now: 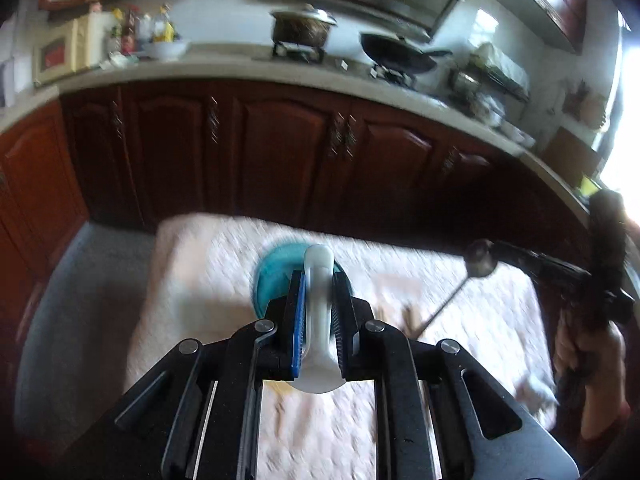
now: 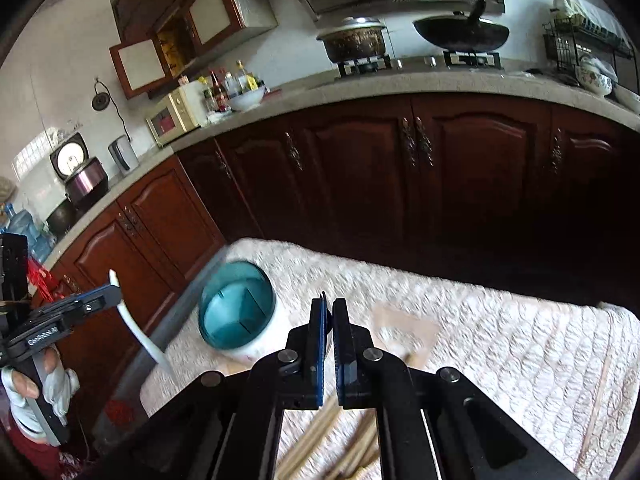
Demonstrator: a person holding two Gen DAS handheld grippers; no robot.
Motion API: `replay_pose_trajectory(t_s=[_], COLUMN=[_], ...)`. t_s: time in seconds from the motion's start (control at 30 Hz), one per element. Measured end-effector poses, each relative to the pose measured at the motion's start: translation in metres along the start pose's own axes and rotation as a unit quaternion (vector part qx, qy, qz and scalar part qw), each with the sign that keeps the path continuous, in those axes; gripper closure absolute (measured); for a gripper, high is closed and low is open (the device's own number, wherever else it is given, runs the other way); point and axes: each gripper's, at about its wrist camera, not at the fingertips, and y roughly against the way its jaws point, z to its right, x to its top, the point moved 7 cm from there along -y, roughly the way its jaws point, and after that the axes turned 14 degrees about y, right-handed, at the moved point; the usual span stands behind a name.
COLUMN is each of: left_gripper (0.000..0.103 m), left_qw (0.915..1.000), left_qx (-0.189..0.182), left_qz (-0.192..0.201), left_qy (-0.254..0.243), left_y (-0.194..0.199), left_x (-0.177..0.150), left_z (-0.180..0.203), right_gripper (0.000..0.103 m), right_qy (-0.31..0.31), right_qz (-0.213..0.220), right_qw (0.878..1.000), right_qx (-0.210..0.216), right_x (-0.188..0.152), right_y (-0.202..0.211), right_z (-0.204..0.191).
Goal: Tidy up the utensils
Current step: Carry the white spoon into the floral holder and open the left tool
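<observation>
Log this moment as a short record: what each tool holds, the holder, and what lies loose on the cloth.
left tool: shut on white spoon
right tool: shut on metal ladle
holder: teal cup with white base, standing on quilted cloth, nothing visible inside
loose items: chopsticks on the cloth beneath the right tool

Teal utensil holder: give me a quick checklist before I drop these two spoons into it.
1. White spoon clamped in left gripper: ok.
2. Metal spoon clamped in right gripper: ok.
3. Teal holder standing on quilted cloth, mouth up: ok.
4. Holder compartments free: cannot tell, blurred.
5. All utensils collected: not ok, chopsticks lie loose on the cloth.
</observation>
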Motion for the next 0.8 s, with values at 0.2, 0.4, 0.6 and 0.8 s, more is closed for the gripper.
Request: replay_pose_trajectory(t_s=[0.2, 0.4, 0.6, 0.8], left_gripper=[0.091, 0.091, 0.091, 0.091], left_qw=[0.9993, 0.9997, 0.9986, 0.9963], left_qx=[0.025, 0.017, 0.001, -0.011], left_qz=[0.025, 0.017, -0.003, -0.023], left_qy=[0.013, 0.011, -0.052, -0.082], left_y=[-0.041, -0.083, -0.103, -0.111], left_x=[0.028, 0.037, 0.033, 0.022], left_z=[-0.004, -0.009, -0.016, -0.021], right_gripper=[0.1, 0.1, 0.1, 0.1], right_qy=[0.035, 0.071, 0.111, 0.127], right_qz=[0.03, 0.022, 0.002, -0.03], right_qw=[0.998, 0.995, 0.991, 0.99], right_qx=[-0.038, -0.069, -0.076, -0.061], right_x=[0.054, 0.081, 0.075, 0.059], right_y=[-0.026, -0.067, -0.096, -0.125], right_z=[-0.027, -0.042, -0.049, -0.053])
